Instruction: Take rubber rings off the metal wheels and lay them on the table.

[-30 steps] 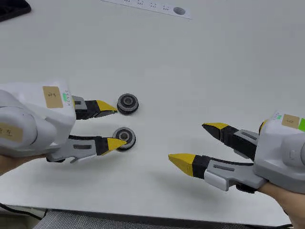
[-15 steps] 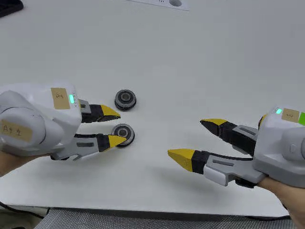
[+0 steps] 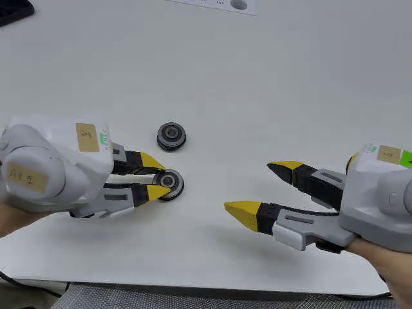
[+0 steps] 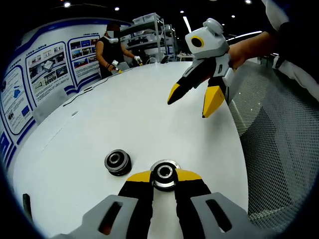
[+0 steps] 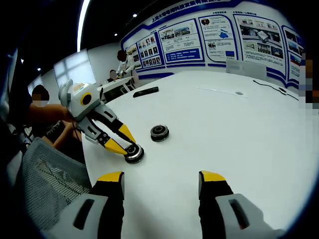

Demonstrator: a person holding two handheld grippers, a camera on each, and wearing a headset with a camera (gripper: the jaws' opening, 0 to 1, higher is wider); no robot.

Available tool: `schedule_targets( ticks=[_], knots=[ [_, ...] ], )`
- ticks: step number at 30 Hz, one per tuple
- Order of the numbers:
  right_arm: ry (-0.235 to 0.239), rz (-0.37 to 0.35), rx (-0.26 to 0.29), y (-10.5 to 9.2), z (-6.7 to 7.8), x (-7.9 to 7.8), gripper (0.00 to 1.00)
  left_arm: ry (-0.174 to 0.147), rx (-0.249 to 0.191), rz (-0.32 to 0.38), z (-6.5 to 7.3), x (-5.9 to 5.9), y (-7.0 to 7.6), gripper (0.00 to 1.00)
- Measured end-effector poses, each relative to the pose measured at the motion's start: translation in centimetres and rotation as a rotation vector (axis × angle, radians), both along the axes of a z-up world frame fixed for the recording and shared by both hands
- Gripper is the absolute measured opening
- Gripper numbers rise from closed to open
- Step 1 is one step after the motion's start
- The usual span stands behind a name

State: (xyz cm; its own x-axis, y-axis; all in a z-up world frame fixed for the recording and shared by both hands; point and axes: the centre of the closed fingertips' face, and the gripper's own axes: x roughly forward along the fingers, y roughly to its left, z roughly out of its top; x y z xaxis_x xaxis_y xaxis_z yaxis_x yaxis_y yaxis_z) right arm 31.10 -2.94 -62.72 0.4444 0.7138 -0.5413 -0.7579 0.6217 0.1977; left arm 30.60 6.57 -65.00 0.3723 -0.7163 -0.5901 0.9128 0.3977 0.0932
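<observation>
Two small metal wheels with black rubber rings lie on the white table (image 3: 270, 90). The far wheel (image 3: 171, 136) (image 4: 117, 162) (image 5: 159, 132) sits free. The near wheel (image 3: 170, 183) (image 4: 165, 174) (image 5: 134, 153) is pinched between the yellow tips of my left gripper (image 3: 156, 177) (image 4: 165, 176) (image 5: 128, 145), which is shut on it. My right gripper (image 3: 248, 187) (image 5: 161, 177) (image 4: 187, 108) hovers to the right, jaws wide apart with nothing between them, well apart from both wheels.
A white strip with a round hole (image 3: 238, 4) lies at the table's far edge and a dark object (image 3: 13, 9) at the far left corner. The table's front edge (image 3: 193, 282) runs just below the grippers. People (image 4: 112, 47) stand at the table's far end.
My left gripper has slid forward and narrowed its jaws around the near wheel. The right gripper has hardly moved and stays open.
</observation>
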Motion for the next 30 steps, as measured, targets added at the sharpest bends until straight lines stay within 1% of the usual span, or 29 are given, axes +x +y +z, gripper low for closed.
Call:
schedule_targets(
  ticks=[3, 6, 8, 10, 13, 15, 16, 17, 18, 20, 21, 22, 24, 26, 27, 29, 30],
  knots=[
    [0.003, 0.005, 0.0, 0.1, -0.1, -0.1, 0.61, 0.011, 0.004, -0.012, -0.1, 0.0, -0.1, 0.17],
    [0.006, 0.003, 0.005, 0.1, -0.1, -0.1, 0.61, 0.029, 0.004, -0.024, -0.1, -0.2, -0.2, 0.15],
    [0.008, 0.002, 0.005, 0.1, -0.2, 0.0, 0.6, 0.031, 0.005, -0.025, -0.1, -0.2, -0.2, 0.15],
    [0.011, -0.002, 0.009, 0.1, -0.3, 0.0, 0.6, 0.047, 0.002, -0.015, -0.2, -0.2, -0.1, 0.14],
    [0.034, -0.022, 0.052, 0.5, -0.1, 0.2, 0.59, 0.053, 0.006, -0.013, -0.2, -0.2, -0.1, 0.14],
    [0.057, -0.049, 0.107, 1.0, 0.3, 0.3, 0.58, 0.054, 0.021, -0.016, -0.2, -0.3, -0.1, 0.14],
    [0.07, -0.067, 0.147, 1.4, 0.6, 0.5, 0.58, 0.051, 0.033, -0.023, -0.2, -0.3, -0.2, 0.13],
    [0.075, -0.076, 0.168, 1.6, 0.7, 0.6, 0.57, 0.054, 0.036, -0.022, -0.2, -0.3, -0.2, 0.13],
    [0.077, -0.081, 0.168, 1.6, 0.7, 0.7, 0.56, 0.055, 0.042, -0.024, -0.2, -0.3, -0.2, 0.13],
    [0.034, -0.04, 0.138, 2.2, 0.6, 0.6, 0.54, 0.059, 0.061, -0.031, -0.2, -0.3, -0.2, 0.13],
    [0.043, -0.038, 0.136, 2.6, 0.5, 0.5, 0.54, 0.056, 0.076, -0.038, -0.2, -0.3, -0.3, 0.13],
    [0.054, -0.038, 0.142, 2.9, 0.4, 0.5, 0.53, 0.056, 0.083, -0.041, -0.3, -0.3, -0.3, 0.13],
    [0.097, -0.053, 0.196, 3.7, 0.4, 0.5, 0.51, 0.063, 0.092, -0.044, -0.3, -0.3, -0.3, 0.13],
    [0.133, -0.087, 0.235, 4.1, 0.4, 0.7, 0.47, 0.066, 0.101, -0.051, -0.3, -0.2, -0.3, 0.12],
    [0.147, -0.095, 0.249, 4.3, 0.3, 0.7, 0.45, 0.068, 0.104, -0.053, -0.3, -0.2, -0.3, 0.12],
    [0.19, -0.115, 0.278, 4.8, 0.1, 0.7, 0.42, 0.069, 0.108, -0.055, -0.4, -0.1, -0.2, 0.12],
    [0.199, -0.119, 0.286, 4.9, 0.1, 0.8, 0.41, 0.068, 0.109, -0.057, -0.4, -0.1, -0.2, 0.12]
  ],
)
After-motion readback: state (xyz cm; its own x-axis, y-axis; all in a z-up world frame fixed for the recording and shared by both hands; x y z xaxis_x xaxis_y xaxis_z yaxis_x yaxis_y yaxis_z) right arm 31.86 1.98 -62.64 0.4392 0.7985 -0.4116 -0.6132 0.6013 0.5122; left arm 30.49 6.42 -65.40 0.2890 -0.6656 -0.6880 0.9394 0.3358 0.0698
